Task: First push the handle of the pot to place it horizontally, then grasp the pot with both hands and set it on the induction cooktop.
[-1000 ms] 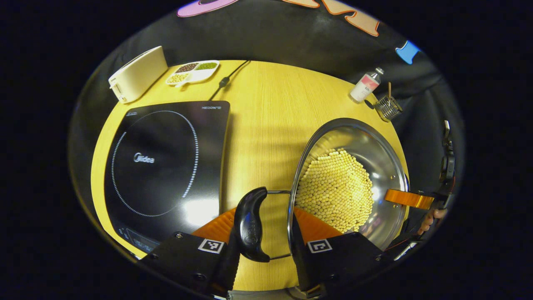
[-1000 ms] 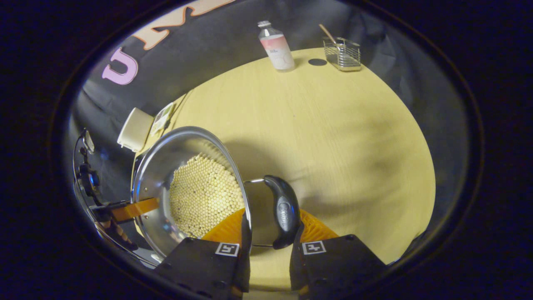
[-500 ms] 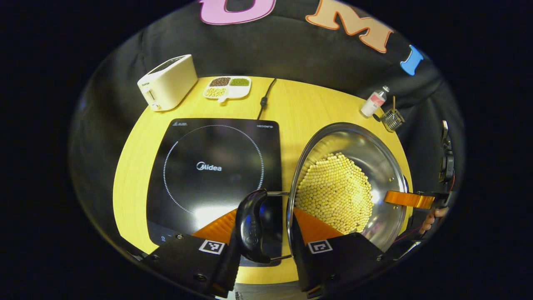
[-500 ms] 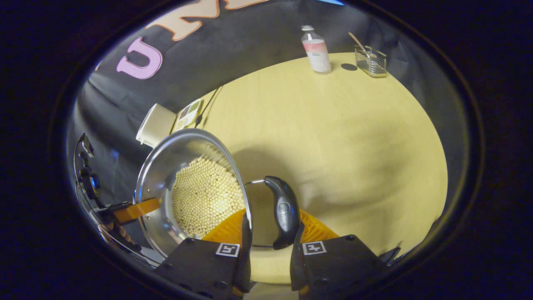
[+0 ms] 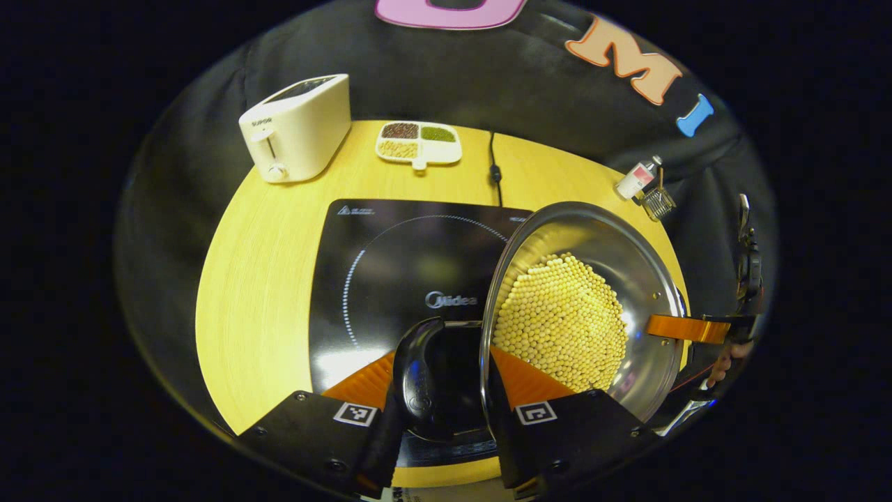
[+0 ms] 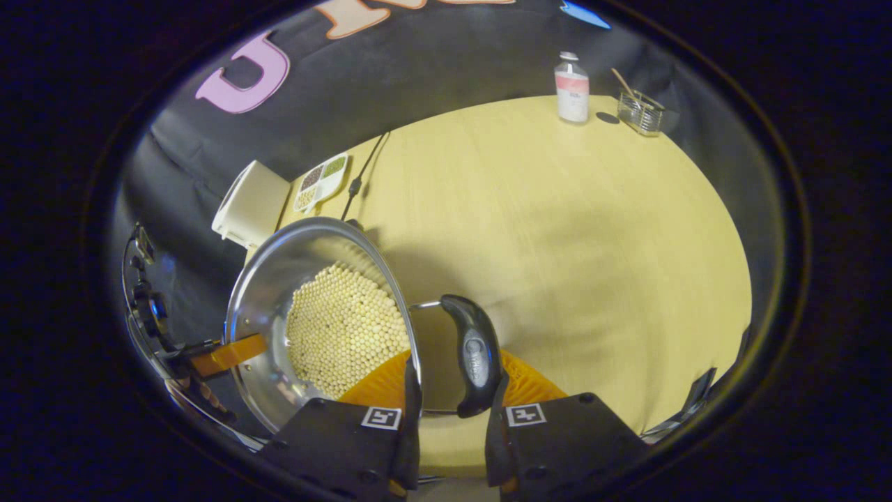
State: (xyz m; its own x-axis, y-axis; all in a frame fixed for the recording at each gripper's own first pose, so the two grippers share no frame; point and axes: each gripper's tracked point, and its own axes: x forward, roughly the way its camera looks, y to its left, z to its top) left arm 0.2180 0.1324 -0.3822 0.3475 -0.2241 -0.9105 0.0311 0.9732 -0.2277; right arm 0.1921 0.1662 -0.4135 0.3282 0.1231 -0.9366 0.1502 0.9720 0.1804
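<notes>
Clenched on the side handles [image 5: 417, 380], my left gripper [image 5: 440, 418] and right gripper [image 6: 449, 418] held the pot [image 5: 582, 307] above the induction cooktop [image 5: 390, 279].

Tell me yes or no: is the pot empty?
No, the left gripper view shows the pot holding a heap of small pale yellow beans piled against its wall.

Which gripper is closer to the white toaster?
Left. The left gripper holds the steel pot's handle on the side facing the white toaster; the right gripper grips the handle on the far side.
</notes>
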